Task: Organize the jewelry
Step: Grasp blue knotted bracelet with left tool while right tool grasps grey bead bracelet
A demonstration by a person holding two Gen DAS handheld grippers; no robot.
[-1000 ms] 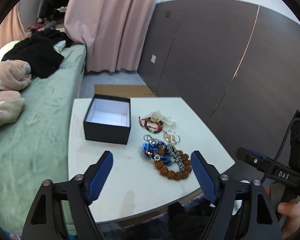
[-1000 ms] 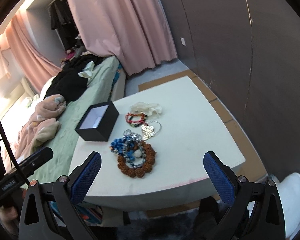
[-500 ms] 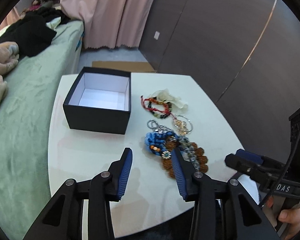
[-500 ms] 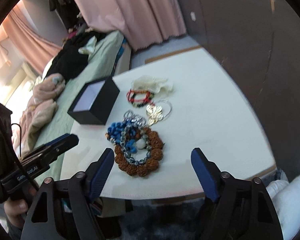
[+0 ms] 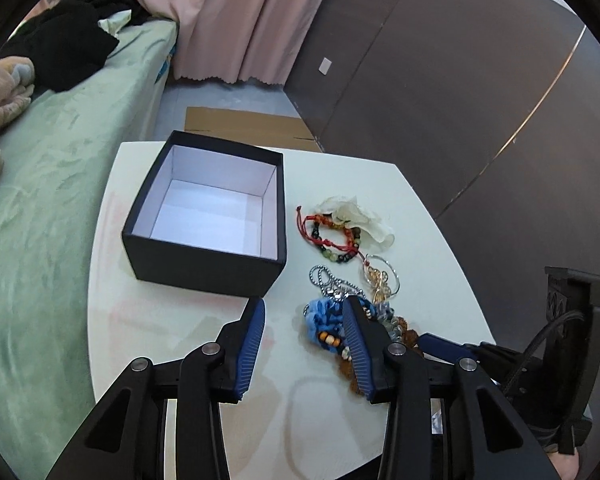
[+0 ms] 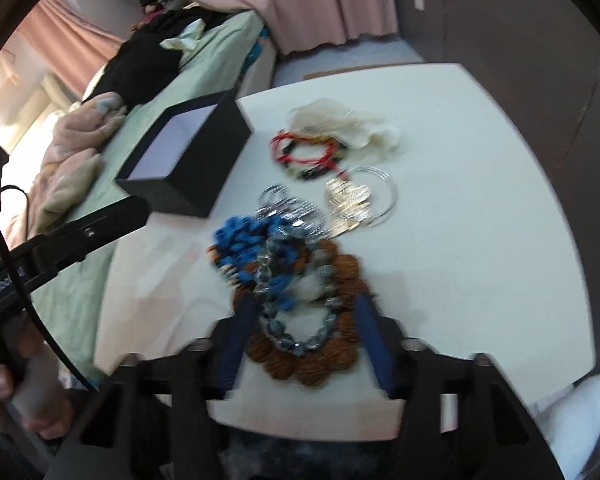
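Note:
An open black box [image 5: 204, 216] with a white inside stands on the white table [image 5: 172, 344]; it also shows in the right wrist view [image 6: 184, 164]. Right of it lies a heap of jewelry: a red beaded bracelet [image 5: 332, 236], a silver chain [image 5: 328, 280], a gold piece on a wire hoop [image 5: 380, 280], a blue bead bracelet [image 5: 324, 320] and brown wooden beads [image 6: 340, 272]. My left gripper [image 5: 304, 320] is open and empty just before the blue bracelet. My right gripper [image 6: 306, 320] is open, its fingers either side of the brown beads and a grey bead bracelet [image 6: 296, 336].
A cream cloth [image 5: 360, 216] lies beyond the red bracelet. A green bed [image 5: 40, 200] with clothes borders the table on the left. A dark wall [image 5: 460, 100] stands to the right. Pink curtains [image 5: 240, 20] hang behind.
Both grippers have moved forward and down toward the jewelry heap and their jaws have narrowed. The right gripper now straddles the brown beads.

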